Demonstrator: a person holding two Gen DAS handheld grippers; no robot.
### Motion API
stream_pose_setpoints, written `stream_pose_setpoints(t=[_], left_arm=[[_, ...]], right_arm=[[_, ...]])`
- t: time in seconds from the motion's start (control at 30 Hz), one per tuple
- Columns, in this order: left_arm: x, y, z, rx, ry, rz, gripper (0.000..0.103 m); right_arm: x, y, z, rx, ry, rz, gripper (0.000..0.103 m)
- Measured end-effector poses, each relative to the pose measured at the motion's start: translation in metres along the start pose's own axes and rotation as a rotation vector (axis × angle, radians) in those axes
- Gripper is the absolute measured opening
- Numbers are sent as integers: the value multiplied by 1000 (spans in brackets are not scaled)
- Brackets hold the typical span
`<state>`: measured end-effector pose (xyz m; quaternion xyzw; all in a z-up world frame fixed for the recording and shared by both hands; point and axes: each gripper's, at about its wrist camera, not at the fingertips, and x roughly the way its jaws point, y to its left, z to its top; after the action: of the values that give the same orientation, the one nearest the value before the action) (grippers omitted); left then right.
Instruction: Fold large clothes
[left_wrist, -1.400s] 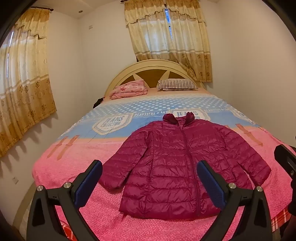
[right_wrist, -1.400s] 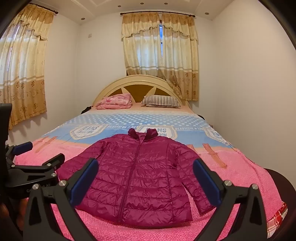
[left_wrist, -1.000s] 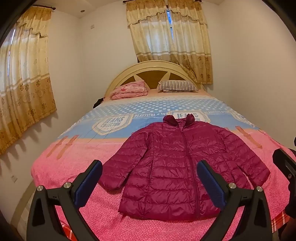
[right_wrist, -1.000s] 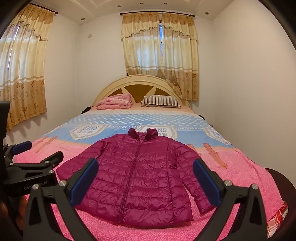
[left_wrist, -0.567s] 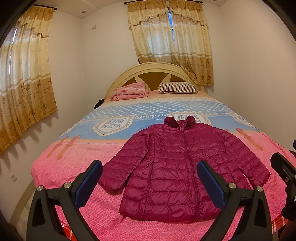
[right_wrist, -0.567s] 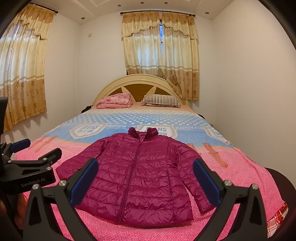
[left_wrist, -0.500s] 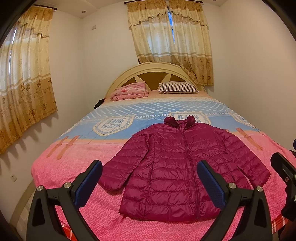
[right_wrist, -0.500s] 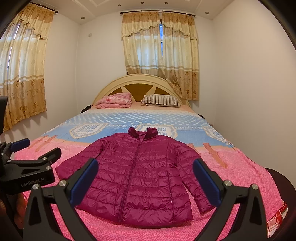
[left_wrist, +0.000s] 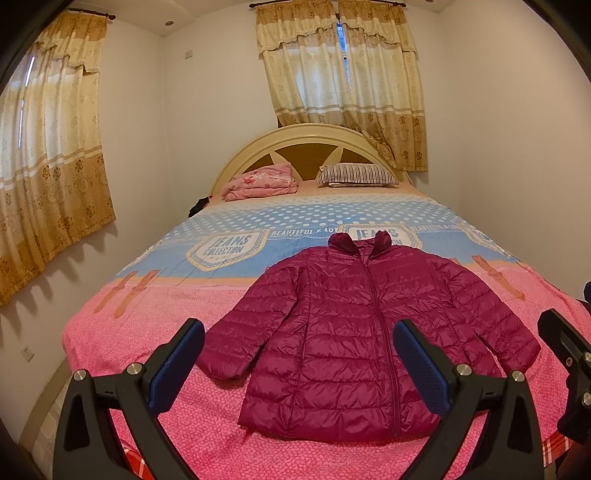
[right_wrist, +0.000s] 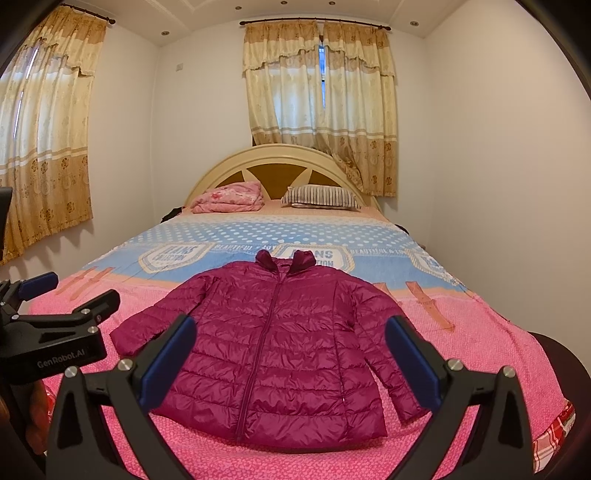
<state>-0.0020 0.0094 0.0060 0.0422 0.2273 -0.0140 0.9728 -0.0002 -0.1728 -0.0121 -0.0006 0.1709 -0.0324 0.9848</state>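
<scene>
A magenta quilted puffer jacket (left_wrist: 354, 332) (right_wrist: 280, 339) lies flat and zipped on the bed (left_wrist: 155, 332), collar toward the headboard, both sleeves spread out to the sides. My left gripper (left_wrist: 299, 365) hovers open in front of the jacket's hem, apart from it, with nothing between its blue pads. My right gripper (right_wrist: 291, 362) is likewise open and empty, held before the hem. In the right wrist view the left gripper (right_wrist: 55, 295) shows at the left edge; the right gripper's body (left_wrist: 569, 354) shows at the right edge of the left wrist view.
The bed's pink and blue cover (right_wrist: 480, 332) spreads around the jacket. A folded pink blanket (left_wrist: 262, 181) and a striped pillow (left_wrist: 358, 173) lie by the headboard (right_wrist: 280, 166). Curtained windows (left_wrist: 343, 81) stand behind and to the left; white walls flank the bed.
The left wrist view has shifted slightly, so the jacket sits a touch lower and the right gripper's body lower at the edge. The jacket has not moved; both grippers stay open.
</scene>
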Motion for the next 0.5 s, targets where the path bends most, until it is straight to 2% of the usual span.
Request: stream_pose_setpoints(t=[0.5], left_arm=[[2,-1,-1,-2,-2,7,102]], right_arm=[[1,0,-1,0,3,1,103]])
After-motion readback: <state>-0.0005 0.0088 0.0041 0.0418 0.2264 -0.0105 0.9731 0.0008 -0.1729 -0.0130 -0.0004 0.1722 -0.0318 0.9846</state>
